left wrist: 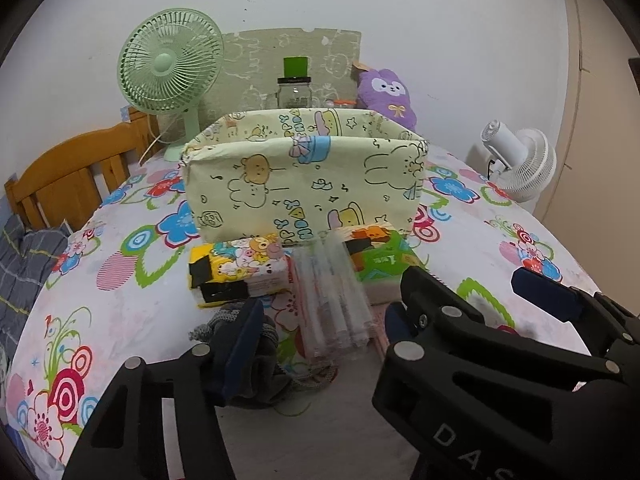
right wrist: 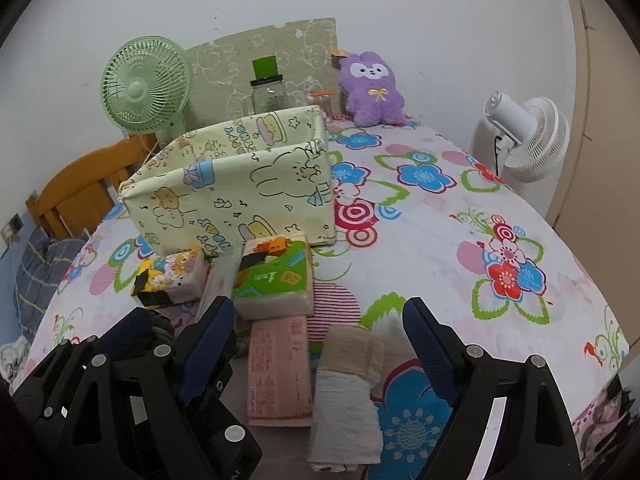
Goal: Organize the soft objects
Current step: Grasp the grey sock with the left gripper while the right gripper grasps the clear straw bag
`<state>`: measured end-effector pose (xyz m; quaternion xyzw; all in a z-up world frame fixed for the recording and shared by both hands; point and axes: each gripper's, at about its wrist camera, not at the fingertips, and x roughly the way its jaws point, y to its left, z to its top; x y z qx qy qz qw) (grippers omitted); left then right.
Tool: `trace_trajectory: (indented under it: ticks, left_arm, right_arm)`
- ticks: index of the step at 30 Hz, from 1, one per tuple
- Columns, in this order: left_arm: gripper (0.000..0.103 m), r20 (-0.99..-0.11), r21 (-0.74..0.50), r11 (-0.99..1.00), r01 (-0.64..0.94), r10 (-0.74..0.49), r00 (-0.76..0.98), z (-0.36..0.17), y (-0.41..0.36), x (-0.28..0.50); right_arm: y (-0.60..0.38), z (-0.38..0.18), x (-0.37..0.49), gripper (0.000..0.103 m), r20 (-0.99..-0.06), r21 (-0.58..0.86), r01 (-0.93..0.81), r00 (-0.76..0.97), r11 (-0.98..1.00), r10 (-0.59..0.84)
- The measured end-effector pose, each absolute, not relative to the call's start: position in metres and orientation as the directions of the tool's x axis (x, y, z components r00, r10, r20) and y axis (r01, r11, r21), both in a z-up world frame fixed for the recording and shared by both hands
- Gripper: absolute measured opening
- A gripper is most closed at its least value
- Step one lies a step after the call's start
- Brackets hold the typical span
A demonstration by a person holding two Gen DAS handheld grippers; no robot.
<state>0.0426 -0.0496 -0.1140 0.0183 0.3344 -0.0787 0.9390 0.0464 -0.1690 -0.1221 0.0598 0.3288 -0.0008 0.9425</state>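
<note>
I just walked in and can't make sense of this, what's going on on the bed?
A person holds two grippers over soft things laid out on a flowered bed sheet, in front of a fabric bin that looks empty from here. The left gripper straddles a grey knitted bundle. The right gripper stands open around a rolled cloth without touching it. Tissue packs lie by the bin.

Tissue packs (right wrist: 276, 280) crowding the fabric bin (right wrist: 236, 184), seemingly touching.

Black-framed left claw (left wrist: 316, 320) with navy textured pads, silver rivets, white lettering.
</note>
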Motion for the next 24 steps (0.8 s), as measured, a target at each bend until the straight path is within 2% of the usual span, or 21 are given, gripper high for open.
trace_trajectory:
  ticks: [8, 14, 24]
  left_arm:
    - [0.065, -0.623, 0.002, 0.991, 0.132, -0.102, 0.775, -0.109, -0.047, 0.04]
    - [0.075, -0.609, 0.012, 0.997, 0.082, -0.057, 0.791, -0.101, -0.029, 0.035]
    - [0.076, -0.642, -0.019, 0.999, 0.045, -0.047, 0.765, -0.112, -0.004, 0.041]
  right_arm:
    - [-0.167, -0.119, 0.047, 0.088, -0.611, 0.127, 0.015, 0.789, 0.992, 0.066]
    - [-0.149, -0.113, 0.046, 0.087, -0.595, 0.118, -0.04, 0.797, 0.992, 0.103]
    - [-0.124, -0.119, 0.052, 0.08, -0.628, 0.107, -0.072, 0.768, 0.992, 0.124]
